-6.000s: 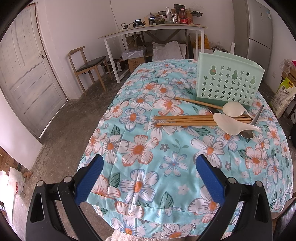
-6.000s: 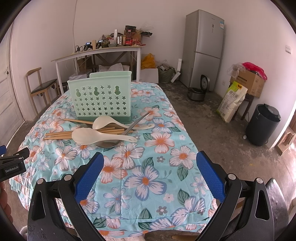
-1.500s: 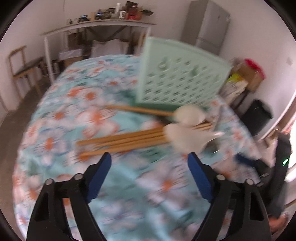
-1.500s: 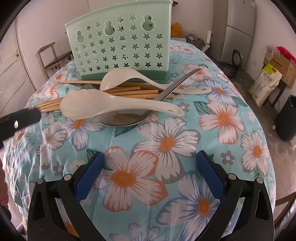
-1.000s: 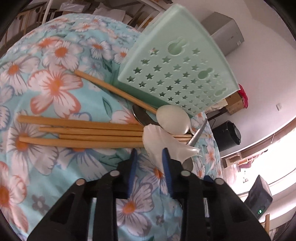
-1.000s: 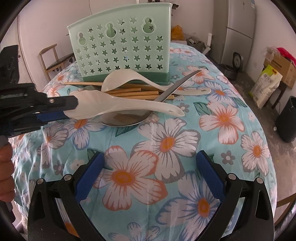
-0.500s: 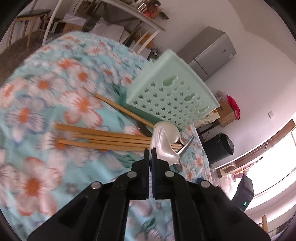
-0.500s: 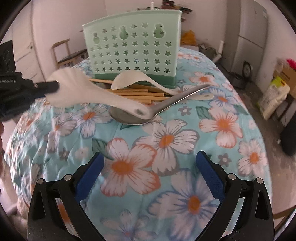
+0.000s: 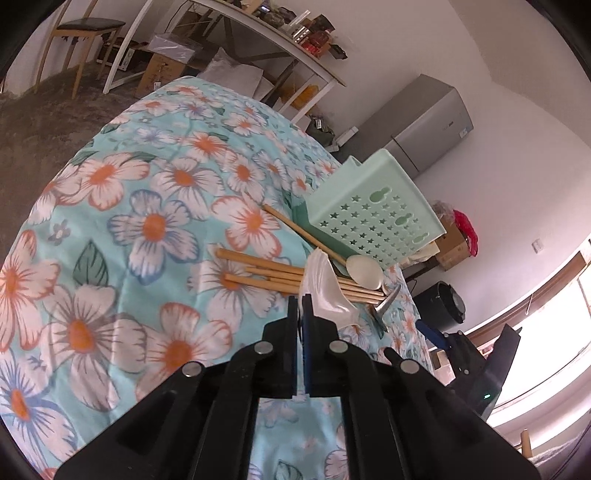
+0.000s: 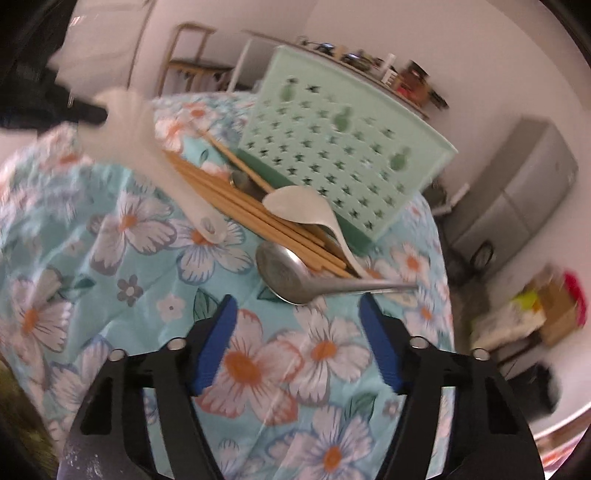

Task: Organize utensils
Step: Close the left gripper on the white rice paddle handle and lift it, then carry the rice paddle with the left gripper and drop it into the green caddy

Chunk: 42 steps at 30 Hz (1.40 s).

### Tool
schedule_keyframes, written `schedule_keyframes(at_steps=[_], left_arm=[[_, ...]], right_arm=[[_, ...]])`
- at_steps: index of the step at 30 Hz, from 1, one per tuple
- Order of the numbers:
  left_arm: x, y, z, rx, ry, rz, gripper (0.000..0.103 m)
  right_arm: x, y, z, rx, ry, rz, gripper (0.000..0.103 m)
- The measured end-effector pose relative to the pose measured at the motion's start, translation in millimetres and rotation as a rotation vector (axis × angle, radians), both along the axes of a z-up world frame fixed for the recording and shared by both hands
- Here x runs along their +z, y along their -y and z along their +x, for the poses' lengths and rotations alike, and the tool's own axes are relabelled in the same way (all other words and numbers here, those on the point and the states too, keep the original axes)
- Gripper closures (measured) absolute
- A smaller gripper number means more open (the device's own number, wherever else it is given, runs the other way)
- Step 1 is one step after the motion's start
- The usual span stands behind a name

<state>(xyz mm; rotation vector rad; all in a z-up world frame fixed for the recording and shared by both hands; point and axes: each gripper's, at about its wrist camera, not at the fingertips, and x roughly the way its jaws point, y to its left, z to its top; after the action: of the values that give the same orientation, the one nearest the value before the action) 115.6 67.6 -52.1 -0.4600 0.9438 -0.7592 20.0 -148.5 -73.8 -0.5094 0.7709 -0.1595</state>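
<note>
My left gripper is shut on the bowl end of a white plastic spoon. The spoon is lifted and tilted over the floral cloth, and its handle end hangs low. On the cloth lie several wooden chopsticks, a second white spoon and a metal spoon, all in front of the mint-green perforated utensil holder. My right gripper hovers just short of the metal spoon's bowl. Its jaws are closing with nothing between them.
The floral-covered table drops away at its rounded edges. A grey fridge, a cluttered white side table, a wooden chair and a black bin stand around the room.
The left gripper shut on the white spoon and raised it off the pile to the left. The right gripper rolled, came closer to the metal spoon, and its jaws narrowed.
</note>
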Motion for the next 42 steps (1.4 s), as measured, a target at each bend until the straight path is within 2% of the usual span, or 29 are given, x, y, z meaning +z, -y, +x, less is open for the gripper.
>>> schedule_keyframes(at_steps=[5,9,11,16,18,22,28,34,39,42], left_arm=[[-8,-2,0,-0.003,-0.002,-0.011,0.102],[-12,-4,1,-0.008,-0.008,-0.023,0.102],[-13,-4,2,-0.010,-0.006,-0.023,0.102],[-13,-4,1,-0.009,0.003,-0.017,0.102],[-12,-3,0,-0.010,0.013,-0.013,0.102],[-3,0,-3,-0.010,0.052,-0.004,0.102],[26,1,-11,-0.015,0.151,-0.038,0.102],[75,1,-17,-0.016,0.298,-0.089,0.102],[122,0,-14,-0.008,0.439,-0.111,0.102],[149,2,-9,0.000,0.518,-0.093,0.102]], right_arm=[[-13,-16,8,0.048,-0.027,-0.157,0.056],[-21,-26,11,0.053,-0.035,-0.228,0.065],[-23,-27,15,0.049,-0.035,-0.240,0.070],[-27,-27,19,0.040,-0.052,-0.221,0.098],[-24,-28,18,0.037,-0.039,-0.210,0.099],[-6,-21,15,0.016,-0.005,-0.138,0.101],[54,1,-1,-0.050,0.080,0.085,0.102],[93,24,-16,-0.096,0.158,0.304,0.102],[113,35,-25,-0.106,0.228,0.404,0.102],[127,44,-30,-0.107,0.280,0.448,0.102]])
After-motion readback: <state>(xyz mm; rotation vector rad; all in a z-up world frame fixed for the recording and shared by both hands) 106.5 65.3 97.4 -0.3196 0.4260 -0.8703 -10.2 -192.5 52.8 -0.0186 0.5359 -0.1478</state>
